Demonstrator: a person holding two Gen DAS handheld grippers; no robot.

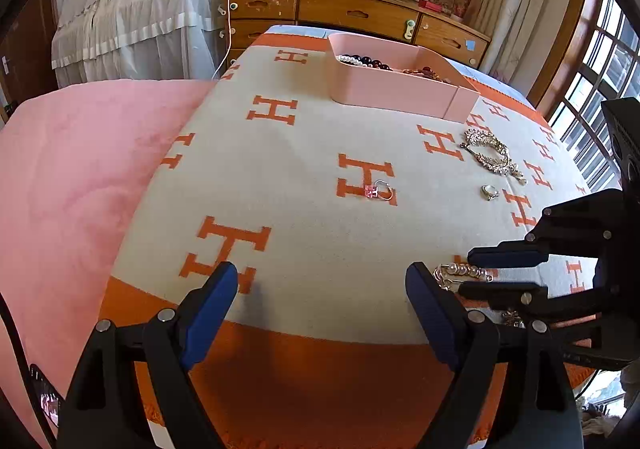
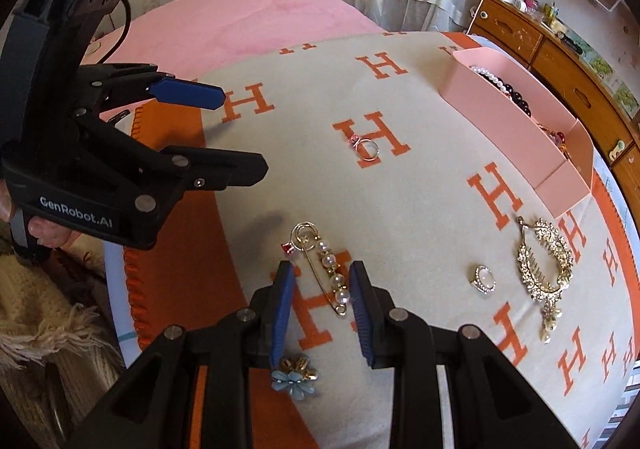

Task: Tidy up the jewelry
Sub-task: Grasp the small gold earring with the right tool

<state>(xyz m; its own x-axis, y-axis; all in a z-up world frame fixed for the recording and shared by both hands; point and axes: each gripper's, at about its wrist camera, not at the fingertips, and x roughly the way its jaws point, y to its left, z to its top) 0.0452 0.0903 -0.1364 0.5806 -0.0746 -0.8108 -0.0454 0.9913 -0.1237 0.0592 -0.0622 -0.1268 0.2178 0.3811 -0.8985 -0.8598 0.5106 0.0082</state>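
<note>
Gold pearl pin: a long safety-pin brooch strung with pearls, lying on the blanket between the two blue pads of my right hand-held gripper, whose fingers stand apart on either side of it without pinching.
Right hand-held gripper: low over the pin, jaws part open.
Left hand-held gripper: jaws wide apart, holding nothing, over bare blanket near the orange border.
Blue flower piece: just below my right gripper's left pad, close to the blanket's edge.
Pink-stone ring: resting on an orange H, well apart from the pin.
Silver ring: pale oval stone, right of the pin.
Crystal hair comb: leaf-shaped, with dangling pearls, just beside the silver ring.
Pink tray: at the far side of the blanket, holding a string of white pearls and dark beads.
Blanket: beige with orange H letters, spread over a bed with a pink cover.
Wooden dresser: behind the bed, against the wall.
</note>
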